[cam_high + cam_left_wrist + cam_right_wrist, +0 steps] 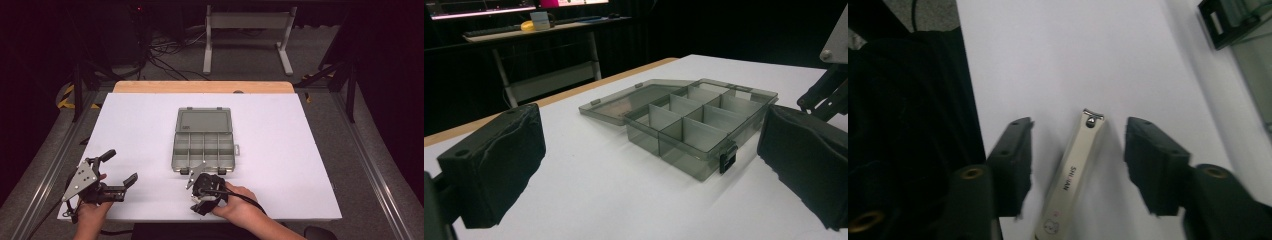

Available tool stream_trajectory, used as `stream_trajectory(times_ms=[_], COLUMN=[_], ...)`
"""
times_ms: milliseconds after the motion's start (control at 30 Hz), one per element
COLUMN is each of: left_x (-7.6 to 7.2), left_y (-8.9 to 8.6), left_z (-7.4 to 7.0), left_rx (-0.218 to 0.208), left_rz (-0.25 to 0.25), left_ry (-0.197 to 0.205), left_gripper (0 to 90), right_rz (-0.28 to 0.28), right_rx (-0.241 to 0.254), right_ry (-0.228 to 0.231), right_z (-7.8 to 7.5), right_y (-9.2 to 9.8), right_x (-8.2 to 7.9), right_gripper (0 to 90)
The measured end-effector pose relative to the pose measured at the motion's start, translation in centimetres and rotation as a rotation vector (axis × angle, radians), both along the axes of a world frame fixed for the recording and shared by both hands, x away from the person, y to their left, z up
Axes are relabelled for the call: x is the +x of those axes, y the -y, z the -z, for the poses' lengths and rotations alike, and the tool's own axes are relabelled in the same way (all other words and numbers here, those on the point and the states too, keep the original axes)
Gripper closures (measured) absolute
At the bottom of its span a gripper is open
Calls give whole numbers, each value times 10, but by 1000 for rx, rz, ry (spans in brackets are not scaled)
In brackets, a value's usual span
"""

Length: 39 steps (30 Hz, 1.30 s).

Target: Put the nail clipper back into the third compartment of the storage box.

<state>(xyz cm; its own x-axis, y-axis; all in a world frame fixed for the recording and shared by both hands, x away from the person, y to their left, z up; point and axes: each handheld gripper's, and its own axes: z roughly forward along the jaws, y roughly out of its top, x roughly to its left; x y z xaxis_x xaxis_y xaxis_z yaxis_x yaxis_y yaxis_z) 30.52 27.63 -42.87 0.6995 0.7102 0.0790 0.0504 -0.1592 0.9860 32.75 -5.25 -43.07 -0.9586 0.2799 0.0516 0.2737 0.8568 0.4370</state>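
A silver nail clipper (1074, 172) lies flat on the white table, lengthwise between the two black jaws of my right gripper (1078, 150). The jaws stand open on either side of it and touch nothing. In the high view my right gripper (202, 192) points down near the table's front edge, just in front of a grey see-through organizer box (204, 145). The box's lid lies open behind its several empty compartments. My left gripper (121, 166) is open at the front left and faces the box (694, 125) from a distance, with nothing between its jaws (649, 175).
The white table (280, 150) has a wooden strip (200, 87) along its far edge. A latch of the box (1220, 20) shows at the top right of the right gripper view. Beyond the table stand a metal frame (247, 35) and cables on the dark floor.
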Motion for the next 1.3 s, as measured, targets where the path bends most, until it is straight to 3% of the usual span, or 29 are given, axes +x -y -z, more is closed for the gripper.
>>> stream_trajectory(times_ms=[100,267,467,733,833,1000,1300], left_x=[0,0,0,0,0,0,0], left_y=[-1,0,0,0,0,0,0], left_z=[0,0,0,0,0,0,0], left_rx=[3,1,1,2,3,3,4], left_rz=[0,4,2,2,2,3,0], left_ry=[-1,0,4,5,6,6,7], left_gripper=[1,1,1,1,1,1,1], right_rz=[21,36,76,108,132,135,145], right_rx=[0,-9,-22,-25,-16,-13,43], right_ry=[-7,-17,14,10,-22,-26,-24], right_z=[1,3,3,3,3,2,-10], right_y=[1,-1,-2,-3,-2,-1,6], right_x=[1,0,-3,-3,0,0,0], right_gripper=[592,664,764,775,777,778,779])
